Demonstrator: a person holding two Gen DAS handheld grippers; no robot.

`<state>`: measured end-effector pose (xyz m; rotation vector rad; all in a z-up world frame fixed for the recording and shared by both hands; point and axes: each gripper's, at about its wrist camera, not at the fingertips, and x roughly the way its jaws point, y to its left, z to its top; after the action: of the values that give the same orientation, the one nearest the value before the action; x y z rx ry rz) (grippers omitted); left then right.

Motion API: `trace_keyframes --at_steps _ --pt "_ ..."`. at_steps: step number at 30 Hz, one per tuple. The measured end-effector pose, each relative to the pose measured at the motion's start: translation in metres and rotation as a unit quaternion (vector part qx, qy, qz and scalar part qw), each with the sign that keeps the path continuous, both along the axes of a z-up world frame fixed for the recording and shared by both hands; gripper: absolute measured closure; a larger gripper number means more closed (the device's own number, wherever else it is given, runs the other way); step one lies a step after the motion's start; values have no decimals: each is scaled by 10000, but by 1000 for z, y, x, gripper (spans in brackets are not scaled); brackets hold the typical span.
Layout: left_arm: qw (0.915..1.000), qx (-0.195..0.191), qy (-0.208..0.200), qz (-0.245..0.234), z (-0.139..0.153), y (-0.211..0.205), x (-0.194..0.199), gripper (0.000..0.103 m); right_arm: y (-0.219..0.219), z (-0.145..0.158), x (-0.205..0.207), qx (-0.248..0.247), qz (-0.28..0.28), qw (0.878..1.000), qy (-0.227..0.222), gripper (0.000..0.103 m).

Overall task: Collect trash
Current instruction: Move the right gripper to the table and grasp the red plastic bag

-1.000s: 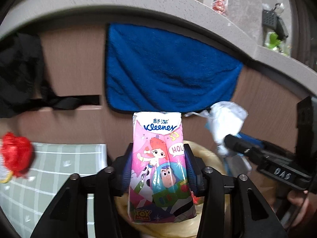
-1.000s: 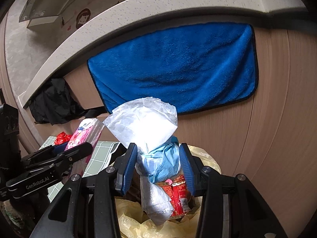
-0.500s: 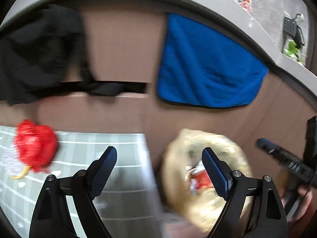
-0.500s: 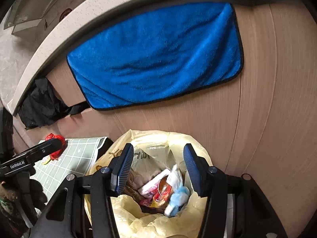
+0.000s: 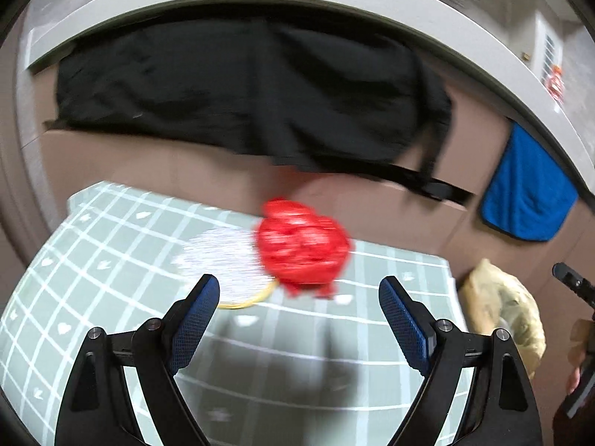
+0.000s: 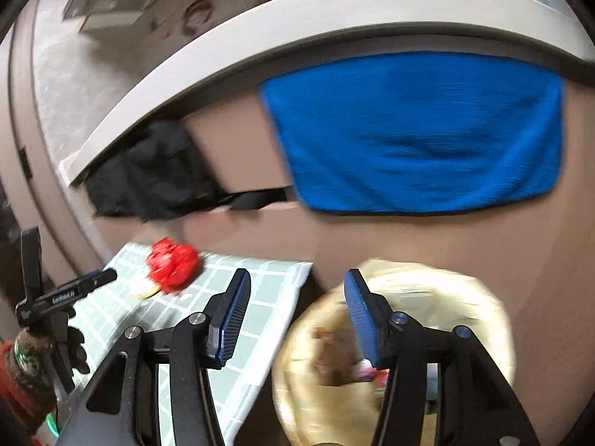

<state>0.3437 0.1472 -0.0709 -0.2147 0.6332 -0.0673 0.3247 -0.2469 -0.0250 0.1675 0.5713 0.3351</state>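
Note:
A crumpled red wrapper (image 5: 303,247) lies on the green checked table mat (image 5: 93,290), beside a white piece with a yellow rim (image 5: 227,264). My left gripper (image 5: 299,319) is open and empty just in front of the wrapper. The wrapper also shows in the right wrist view (image 6: 171,264). My right gripper (image 6: 295,316) is open and empty, between the mat's edge (image 6: 267,297) and the yellow trash bag (image 6: 427,297), which holds several pieces of trash. The bag shows at the right in the left wrist view (image 5: 502,308).
A brown cabinet front with a blue towel (image 6: 420,130) and a black cloth (image 5: 241,85) hanging from the counter edge stands behind the table. The left gripper shows at the left of the right wrist view (image 6: 67,293).
Both grippers let go of their loads, the tissue pack and the white and blue trash, over the bag and opened. The left gripper swung left over the mat to the red wrapper. The right one shifted left.

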Motion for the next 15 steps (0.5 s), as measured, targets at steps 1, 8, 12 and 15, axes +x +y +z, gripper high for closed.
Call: trace_keyframes --at_steps 1,8,12,15 --pt "10000 -57 27 -10 -3 12 -1 16 15 -1 3 -32 125 9999 42 53" --pt "9989 -287 335 -155 -26 69 -3 16 136 -19 32 -337 1103 9927 338 53" --pt "9988 -395 249 -177 -32 96 -4 16 200 -29 56 -643 1558 9852 323 53" --pt "9979 -562 242 -199 -36 113 3 16 242 -36 79 -943 1724 9804 164 53"
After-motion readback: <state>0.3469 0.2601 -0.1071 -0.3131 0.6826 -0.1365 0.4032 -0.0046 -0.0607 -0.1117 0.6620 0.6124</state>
